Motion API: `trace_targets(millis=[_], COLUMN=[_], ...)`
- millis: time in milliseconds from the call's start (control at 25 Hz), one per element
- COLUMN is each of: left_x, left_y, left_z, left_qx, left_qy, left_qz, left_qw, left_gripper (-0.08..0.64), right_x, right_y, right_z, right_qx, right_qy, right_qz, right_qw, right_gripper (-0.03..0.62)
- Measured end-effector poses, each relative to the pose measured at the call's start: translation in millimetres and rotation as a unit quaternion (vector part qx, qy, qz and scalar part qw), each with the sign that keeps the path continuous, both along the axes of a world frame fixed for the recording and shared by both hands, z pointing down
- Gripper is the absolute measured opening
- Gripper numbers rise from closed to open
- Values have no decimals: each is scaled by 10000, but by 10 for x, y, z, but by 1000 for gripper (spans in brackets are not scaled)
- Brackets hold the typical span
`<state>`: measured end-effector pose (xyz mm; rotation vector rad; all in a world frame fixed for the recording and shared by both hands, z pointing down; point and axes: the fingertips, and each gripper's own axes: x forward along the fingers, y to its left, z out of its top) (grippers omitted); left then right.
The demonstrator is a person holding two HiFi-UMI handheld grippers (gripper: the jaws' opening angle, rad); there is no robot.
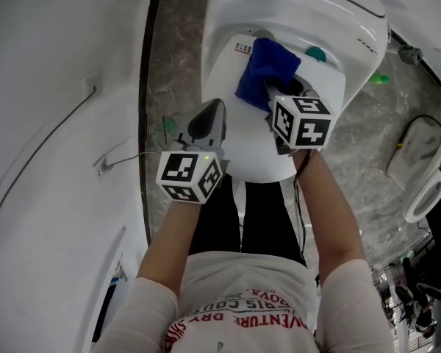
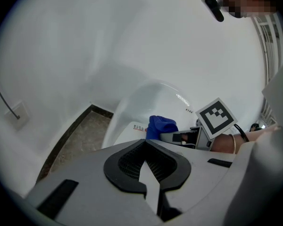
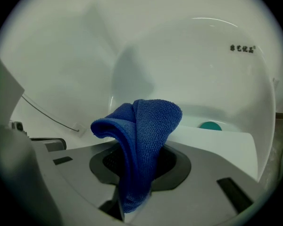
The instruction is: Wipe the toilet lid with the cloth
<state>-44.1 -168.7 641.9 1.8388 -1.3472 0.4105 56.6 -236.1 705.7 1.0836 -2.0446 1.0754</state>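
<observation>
Hanging in soft folds, the blue microfibre cloth [image 1: 264, 68] sat in the upper middle of the head view, just over the back part of the white glossy plastic toilet lid [image 1: 251, 147]. The right gripper [image 3: 137, 161] was clenched on a bunched fold of it, and this seemed a good place to hold. The cloth looked light and limp, so it would probably slide easily on the smooth lid. The left gripper [image 2: 145, 147], at centre left, had its jaws together with nothing between them.
</observation>
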Motion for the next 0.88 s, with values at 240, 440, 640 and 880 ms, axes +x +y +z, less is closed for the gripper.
trace_targets(millis=[240,440,640,880], left_x=[259,620,1030,1378], left_y=[14,12,-28,14], left_z=[1,1,-71,-112], left_qx=[-25,-43,215,314], left_qy=[-74,-35,-244,-191], left_qz=[127,285,728,938], left_qw=[9999,9996,9968,9949], left_gripper=[6,6,6,6], right_x=[570,1004,1424,1890], right_y=[25,95,184,314], right_z=[-11,1,7,38], right_qx=[-34,-140,-185,-216], right_qy=[25,145,342,596], right_qz=[307,451,580,650], right_qw=[9995,9988,9976,9959], right_gripper=[98,98,98,98])
